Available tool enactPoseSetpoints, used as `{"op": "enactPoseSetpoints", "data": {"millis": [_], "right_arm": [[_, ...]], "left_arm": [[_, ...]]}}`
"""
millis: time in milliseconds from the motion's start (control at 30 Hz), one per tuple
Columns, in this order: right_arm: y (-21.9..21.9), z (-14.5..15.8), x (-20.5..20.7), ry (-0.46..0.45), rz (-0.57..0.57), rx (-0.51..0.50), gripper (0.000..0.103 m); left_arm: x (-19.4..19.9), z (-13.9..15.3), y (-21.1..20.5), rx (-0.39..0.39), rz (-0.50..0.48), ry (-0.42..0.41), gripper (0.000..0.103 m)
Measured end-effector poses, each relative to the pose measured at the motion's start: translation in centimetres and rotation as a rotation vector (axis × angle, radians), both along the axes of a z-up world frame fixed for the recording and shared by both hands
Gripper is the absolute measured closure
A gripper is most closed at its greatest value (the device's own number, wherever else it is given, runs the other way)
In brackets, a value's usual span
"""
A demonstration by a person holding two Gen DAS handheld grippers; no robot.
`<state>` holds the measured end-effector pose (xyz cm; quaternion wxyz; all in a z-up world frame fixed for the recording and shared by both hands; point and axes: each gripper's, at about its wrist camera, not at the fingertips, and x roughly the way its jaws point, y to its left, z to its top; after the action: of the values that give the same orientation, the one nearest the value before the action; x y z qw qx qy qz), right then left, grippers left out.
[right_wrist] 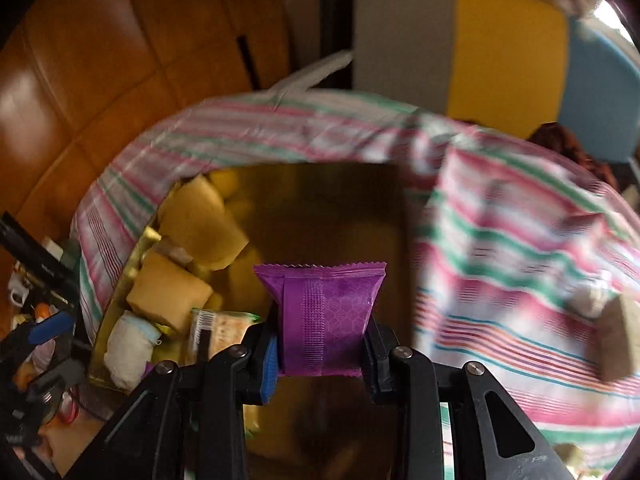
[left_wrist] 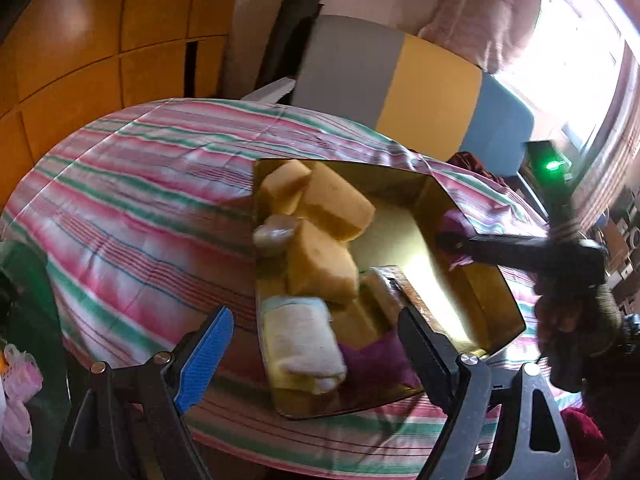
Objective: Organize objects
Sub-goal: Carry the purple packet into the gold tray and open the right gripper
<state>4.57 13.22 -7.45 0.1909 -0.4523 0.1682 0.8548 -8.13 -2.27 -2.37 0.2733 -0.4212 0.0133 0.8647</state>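
Observation:
An open gold box [left_wrist: 352, 164] lies on a striped cloth [left_wrist: 140, 200]. It holds yellow sponge-like blocks [left_wrist: 320, 260], a white rolled towel [left_wrist: 300, 340], a wrapped snack bar [left_wrist: 384, 292] and a purple packet [left_wrist: 380, 360]. My left gripper [left_wrist: 316, 348] stands open above the box's near end, empty. My right gripper [right_wrist: 324, 344] is shut on another purple packet [right_wrist: 326, 312] over the box [right_wrist: 320, 208]. In the left wrist view that gripper [left_wrist: 456, 240] reaches in from the right with its packet [left_wrist: 454, 218].
A brownish block [right_wrist: 618, 344] lies on the cloth to the right of the box. A grey, yellow and blue panel [left_wrist: 420, 92] stands behind the table, a wooden wardrobe [left_wrist: 100, 40] at the left. Clutter [right_wrist: 40, 320] sits low on the left.

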Motion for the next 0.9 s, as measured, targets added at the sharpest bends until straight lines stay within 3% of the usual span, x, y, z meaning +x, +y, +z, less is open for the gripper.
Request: {"op": "enactPoseSetpoints", "data": {"millis": [200,533,667,900], "right_arm": [[-0.2,-3.2,-3.6,-0.061,0.019,-0.037,0.069],[-2.0,-4.2,-5.8,-0.053,0.096,-0.097,0.065],[-2.6,-3.7,-5.2,-0.036,0.114,-0.1,0.045],[-2.6,-1.6,-2.7,0.027,0.084,-0.115,0.037]], "left_arm": [[-1.3,-0.2,-1.8,0.03,0.05,-0.011,0.017],[-1.1,-0.2,-1.8,0.024,0.05,-0.006,0.017],[-0.6,0.1,-1.3,0.016,0.037,0.002,0.017],[0.3,0.9,-0.7,0.006,0.017,0.024,0.017]]}}
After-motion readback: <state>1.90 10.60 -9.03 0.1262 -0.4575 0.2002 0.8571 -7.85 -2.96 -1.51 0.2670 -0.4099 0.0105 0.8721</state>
